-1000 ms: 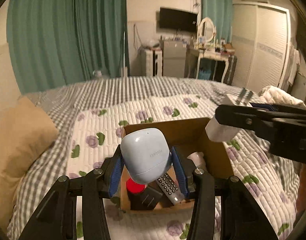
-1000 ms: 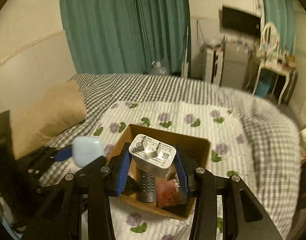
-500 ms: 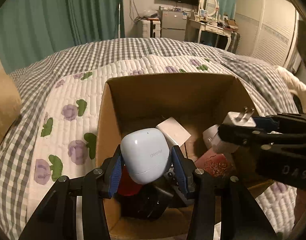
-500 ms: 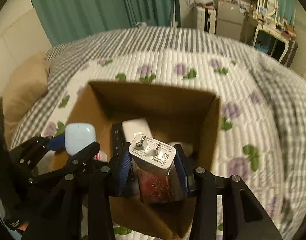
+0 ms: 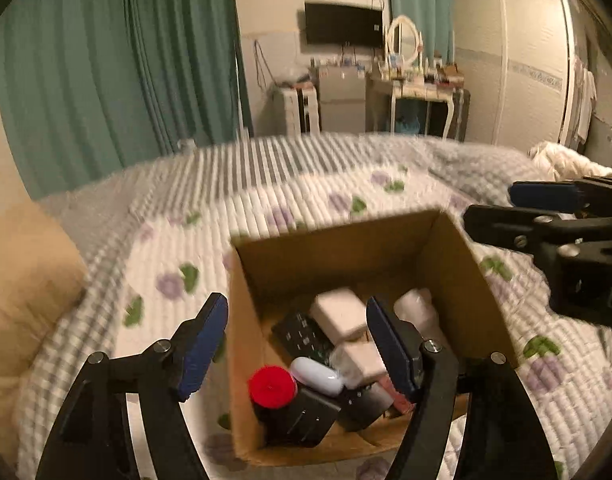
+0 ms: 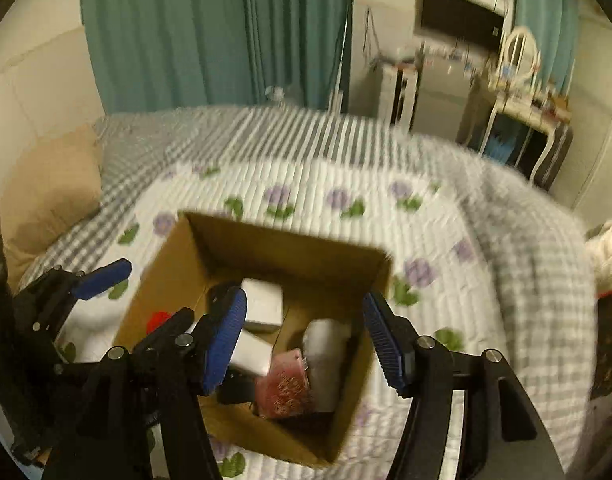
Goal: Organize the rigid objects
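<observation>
An open cardboard box (image 5: pixel 461 280) (image 6: pixel 170 256) stands on the bed. Inside lie the pale blue earbud case (image 5: pixel 315 374), a white charger (image 5: pixel 339 314) (image 6: pixel 262 304), a black remote (image 5: pixel 302 334), a red-capped item (image 5: pixel 272 386), a pink patterned item (image 6: pixel 284 388) and other small things. My left gripper (image 5: pixel 298 346) is open and empty above the box's near side. My right gripper (image 6: pixel 306 340) is open and empty above the box; it also shows in the left wrist view (image 5: pixel 545 216) at the right.
The box sits on a white quilt with purple flowers (image 5: pixel 186 248) over a grey checked bedspread (image 6: pixel 537 280). A tan pillow (image 5: pixel 22 280) lies to the left. Green curtains, a dresser and a wardrobe stand beyond the bed.
Both grippers opened and let go: the blue earbud case and the white charger now lie in the box. Both grippers have lifted and pulled back from the box.
</observation>
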